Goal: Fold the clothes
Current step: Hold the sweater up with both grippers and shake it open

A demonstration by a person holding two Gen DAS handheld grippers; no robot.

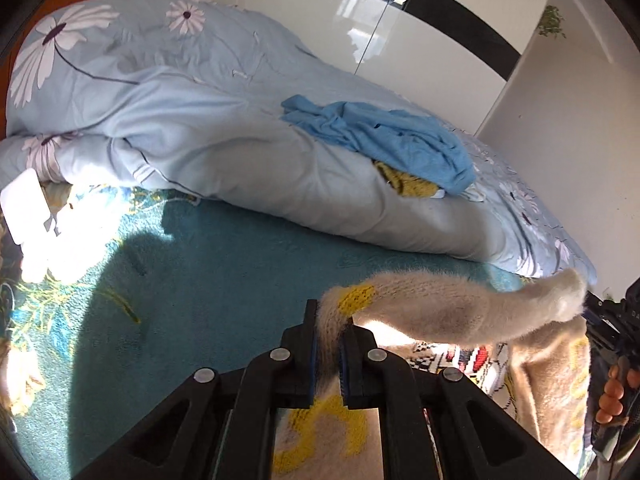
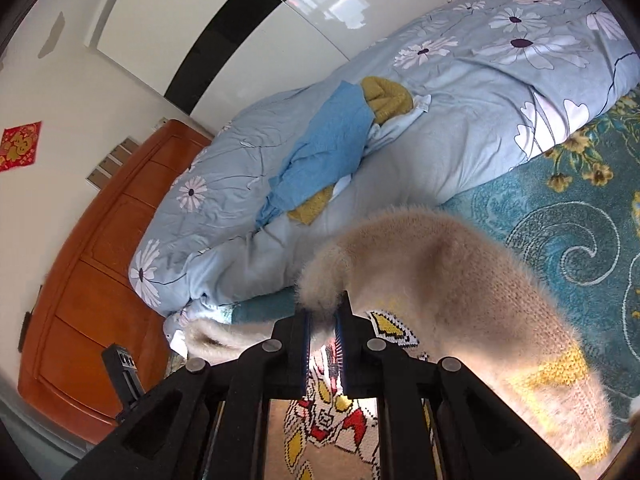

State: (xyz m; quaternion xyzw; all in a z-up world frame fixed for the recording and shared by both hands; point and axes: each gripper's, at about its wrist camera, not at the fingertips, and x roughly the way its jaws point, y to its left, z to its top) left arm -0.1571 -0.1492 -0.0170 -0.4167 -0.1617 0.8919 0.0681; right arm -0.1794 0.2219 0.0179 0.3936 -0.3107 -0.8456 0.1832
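Clenched on a beige, yellow-patched sweater sleeve (image 1: 440, 308), the left gripper (image 1: 328, 344) lifts it off the teal bedspread (image 1: 224, 280), likely to swing it inward over the sweater body (image 2: 320, 432). At three o'clock the right gripper (image 2: 322, 332) pinches the sleeve's cuff (image 2: 320, 288), keeping it straight for the fold.

Beige fuzzy sweater (image 1: 460, 312), pale-blue daisy-print duvet (image 1: 200, 120), teal floral rug (image 1: 200, 300)
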